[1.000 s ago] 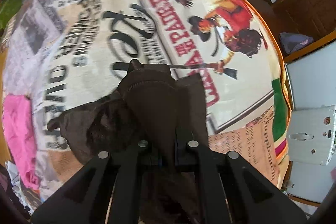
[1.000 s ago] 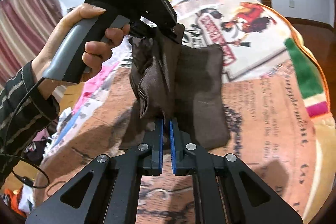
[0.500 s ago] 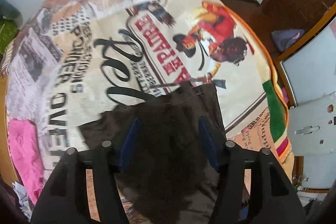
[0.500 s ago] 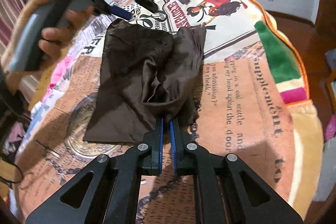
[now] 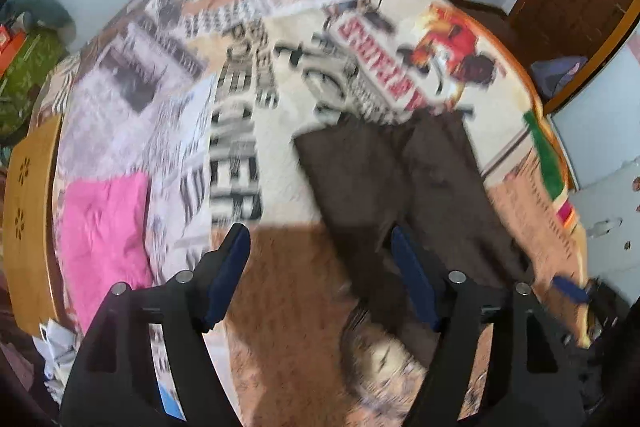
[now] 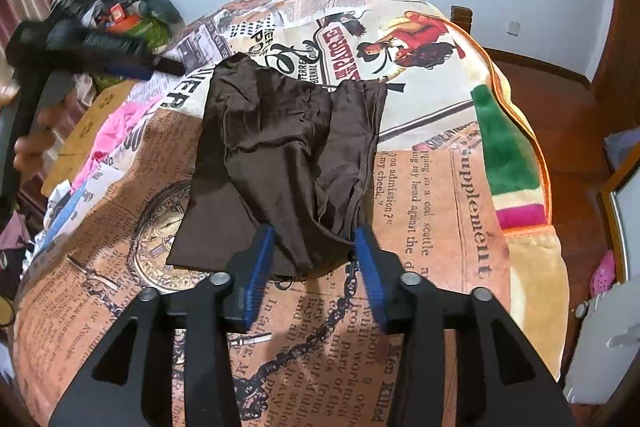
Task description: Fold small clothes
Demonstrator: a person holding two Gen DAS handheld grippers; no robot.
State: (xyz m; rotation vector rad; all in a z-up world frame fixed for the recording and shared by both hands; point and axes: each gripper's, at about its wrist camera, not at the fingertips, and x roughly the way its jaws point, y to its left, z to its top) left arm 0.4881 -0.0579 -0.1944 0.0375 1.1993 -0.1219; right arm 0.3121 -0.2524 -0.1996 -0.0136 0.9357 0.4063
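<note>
**Brown garment lay free on blanket**

My right claw (image 6: 312, 259) stood spread, gripping nothing; the crumpled dark brown cloth garment (image 6: 280, 163) lay just ahead, its near edge between the blue pads (image 6: 256, 267). My left claw (image 5: 320, 275) gaped too, empty, above the newspaper-print blanket (image 5: 280, 155).

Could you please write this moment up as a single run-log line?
left gripper: open, off cloth | right gripper: open at near edge | crumpled dark brown fabric garment: released, lying on printed newspaper-pattern blanket

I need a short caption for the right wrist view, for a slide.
Open right claw above the near edge of a rumpled brown garment lying on a newspaper-print blanket.
</note>
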